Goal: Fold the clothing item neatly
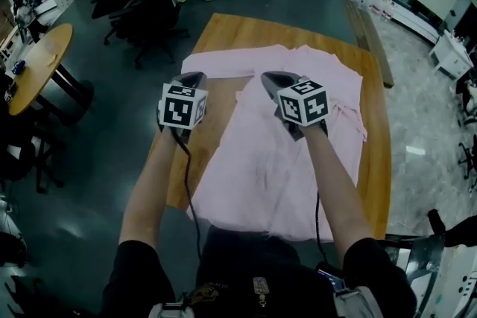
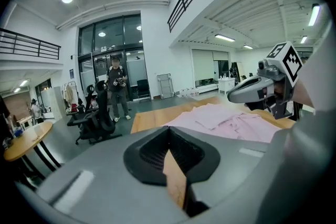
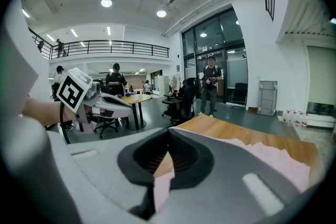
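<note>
Pink garment (image 1: 283, 160): soft, light, drapes limply, so best pinched at corners along an edge. Left claw (image 1: 194, 77) and right claw (image 1: 270, 77) pressed together above it, seemingly empty.

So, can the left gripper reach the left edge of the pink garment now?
Probably yes: the left gripper hovers beside the pink garment, with only bare table between them. Its jaws are shut and empty, so they must open first.

A big brown wooden table (image 1: 223, 30) held a soft pink piece of clothing (image 1: 253, 160). It lay spread out flat, nearer the table's right side.
</note>
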### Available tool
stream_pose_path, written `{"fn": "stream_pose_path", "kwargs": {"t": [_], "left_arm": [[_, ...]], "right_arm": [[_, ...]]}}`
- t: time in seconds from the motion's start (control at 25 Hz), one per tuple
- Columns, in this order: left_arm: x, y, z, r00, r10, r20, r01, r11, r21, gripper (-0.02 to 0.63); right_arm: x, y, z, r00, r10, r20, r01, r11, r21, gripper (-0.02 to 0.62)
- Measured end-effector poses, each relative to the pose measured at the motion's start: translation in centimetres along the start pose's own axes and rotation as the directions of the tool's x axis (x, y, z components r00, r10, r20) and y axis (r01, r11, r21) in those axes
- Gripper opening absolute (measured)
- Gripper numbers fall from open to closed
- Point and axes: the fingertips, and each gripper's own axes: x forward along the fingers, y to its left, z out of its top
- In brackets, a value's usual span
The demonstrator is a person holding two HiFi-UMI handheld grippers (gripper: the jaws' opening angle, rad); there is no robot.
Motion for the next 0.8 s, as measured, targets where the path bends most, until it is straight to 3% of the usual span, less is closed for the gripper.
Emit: {"fn": "stream_pose_path", "kwargs": {"t": [0.32,0.8], "left_arm": [[5.2,7.6,-3.5,0.998,-0.02,-0.054,0.017,0.999,-0.04,0.008],[12.5,12.3,-12.3,0.982,-0.087,-0.169,0.059,0.985,-0.16,0.008]], "right_arm": [[10.4,0.8,0.5,0.998,-0.011,-0.069,0.01,1.0,-0.015,0.002],[27.4,0.9,-5.0,0.98,-0.002,-0.2,-0.002,1.0,-0.023,0.015]]}}
